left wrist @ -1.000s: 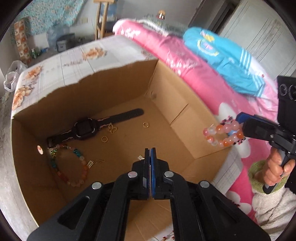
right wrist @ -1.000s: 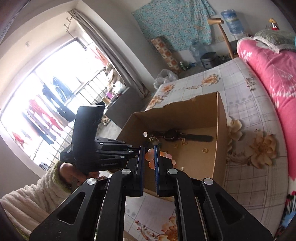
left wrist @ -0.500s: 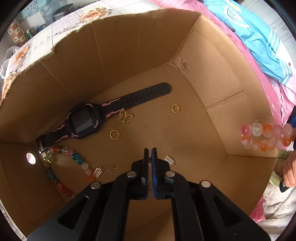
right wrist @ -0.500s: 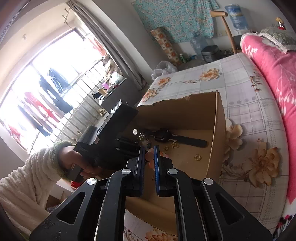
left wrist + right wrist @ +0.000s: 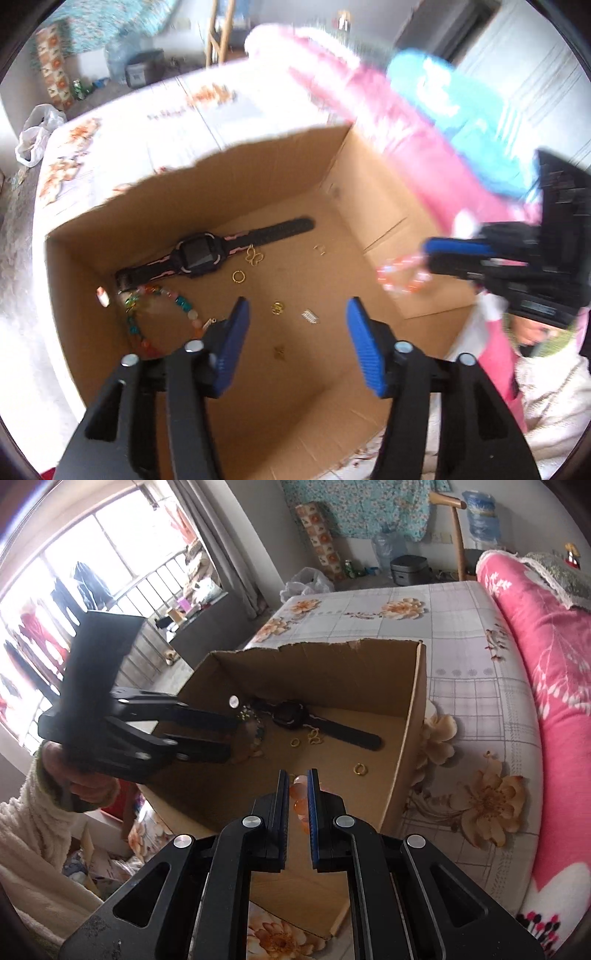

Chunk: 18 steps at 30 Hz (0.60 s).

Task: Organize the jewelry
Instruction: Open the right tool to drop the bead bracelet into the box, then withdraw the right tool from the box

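An open cardboard box [image 5: 388, 236] stands on the bed. On its floor lie a black and pink watch [image 5: 199, 254], a colourful bead bracelet [image 5: 162, 317], gold rings [image 5: 238, 276], a butterfly charm [image 5: 254, 255] and small gold pieces [image 5: 277, 307]. My left gripper [image 5: 295, 332] is open and empty above the box's near side. My right gripper [image 5: 298, 786] is shut on a pink and orange bead bracelet [image 5: 300, 797], which shows blurred at the box's right wall in the left wrist view [image 5: 402, 275]. The left gripper [image 5: 225, 734] also shows in the right wrist view, over the box's left side.
The box [image 5: 413, 716] sits on a floral sheet [image 5: 472, 686]. A pink quilt [image 5: 554, 664] runs along the right. A chair [image 5: 454, 520], a water jug and a window lie beyond the bed.
My left gripper has opened and pulled up and back out of the box; a small gold piece now lies on the floor where it was. The right gripper still holds the bracelet at the box's rim.
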{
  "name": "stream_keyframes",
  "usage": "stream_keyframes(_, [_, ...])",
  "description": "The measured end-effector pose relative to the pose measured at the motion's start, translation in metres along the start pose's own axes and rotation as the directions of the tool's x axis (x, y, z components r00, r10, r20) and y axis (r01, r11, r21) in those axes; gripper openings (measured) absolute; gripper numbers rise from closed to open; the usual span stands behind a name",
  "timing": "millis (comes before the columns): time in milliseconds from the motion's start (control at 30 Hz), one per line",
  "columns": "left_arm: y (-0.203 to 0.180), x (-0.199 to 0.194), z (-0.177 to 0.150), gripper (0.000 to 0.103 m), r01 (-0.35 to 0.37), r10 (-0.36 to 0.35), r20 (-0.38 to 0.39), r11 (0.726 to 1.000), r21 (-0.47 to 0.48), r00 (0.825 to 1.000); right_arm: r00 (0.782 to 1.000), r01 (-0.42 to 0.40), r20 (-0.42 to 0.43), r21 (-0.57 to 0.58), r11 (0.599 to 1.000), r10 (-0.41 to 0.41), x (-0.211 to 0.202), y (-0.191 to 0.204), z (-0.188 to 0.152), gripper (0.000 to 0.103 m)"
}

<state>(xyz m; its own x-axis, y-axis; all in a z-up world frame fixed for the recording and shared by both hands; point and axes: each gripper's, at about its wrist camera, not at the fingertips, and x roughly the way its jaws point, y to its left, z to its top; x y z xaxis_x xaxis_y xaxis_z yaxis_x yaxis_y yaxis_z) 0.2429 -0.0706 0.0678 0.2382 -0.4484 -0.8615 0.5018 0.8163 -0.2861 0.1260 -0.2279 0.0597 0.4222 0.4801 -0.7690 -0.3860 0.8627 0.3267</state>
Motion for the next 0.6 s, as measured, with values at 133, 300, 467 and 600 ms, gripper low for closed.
stream_keyframes(133, [0.004, -0.048, -0.032, 0.07, -0.007, 0.013, 0.164, 0.999, -0.036, 0.986, 0.991, 0.11, -0.07, -0.109, 0.988, -0.118, 0.01, 0.011, 0.002, 0.008])
stream_keyframes(300, [0.009, -0.085, -0.069, 0.081, -0.077, 0.096, 0.321, 0.995, -0.07, 0.942, 0.97, 0.189, -0.119, -0.169, 0.967, -0.211, 0.019, 0.024, -0.001, 0.021])
stream_keyframes(467, [0.028, -0.101, -0.103, 0.086, -0.111, 0.168, 0.41, 0.981, -0.158, 0.897, 0.975, 0.217, -0.039, -0.097, 0.971, -0.221, -0.008, 0.024, -0.006, 0.029])
stream_keyframes(600, [0.052, -0.098, -0.127, 0.09, -0.092, 0.207, 0.452, 0.961, -0.262, 0.868, 0.974, 0.202, 0.086, 0.097, 0.975, -0.211, -0.048, 0.0, -0.022, 0.045])
